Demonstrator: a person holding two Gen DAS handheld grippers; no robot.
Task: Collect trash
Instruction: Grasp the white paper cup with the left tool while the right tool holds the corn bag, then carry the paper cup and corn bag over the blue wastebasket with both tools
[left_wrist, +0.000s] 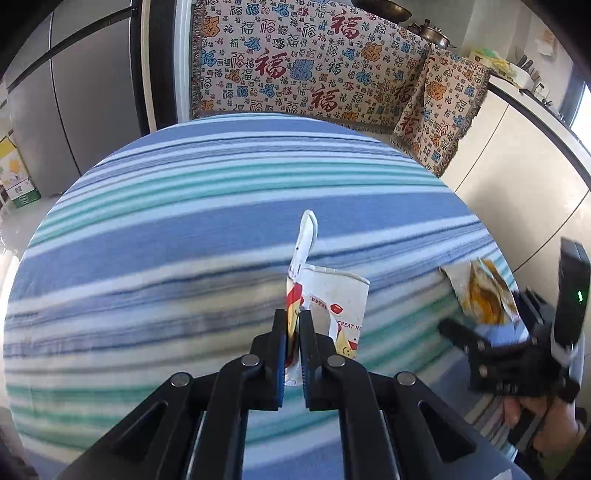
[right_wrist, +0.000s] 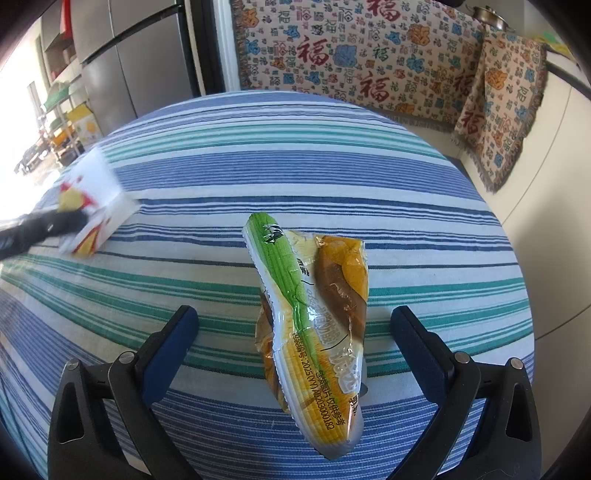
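Observation:
In the left wrist view my left gripper (left_wrist: 292, 325) is shut on a flattened white paper cup (left_wrist: 334, 301) with red and yellow print, pinching its torn edge above the striped tablecloth (left_wrist: 184, 240). The same cup (right_wrist: 98, 206) shows blurred at the far left of the right wrist view, held by the dark left gripper (right_wrist: 70, 218). My right gripper (right_wrist: 295, 321) stands wide open, its fingers on either side of a crumpled green and yellow corn wrapper (right_wrist: 314, 314) that lies on the cloth. That wrapper (left_wrist: 484, 295) and the right gripper (left_wrist: 476, 343) appear at the right of the left wrist view.
A round table under a blue, green and white striped cloth (right_wrist: 332, 166) fills both views. Behind it stands a bench draped in a patterned throw (left_wrist: 314, 62). A grey refrigerator (left_wrist: 74, 92) is at the left, white cabinets (left_wrist: 517, 155) at the right.

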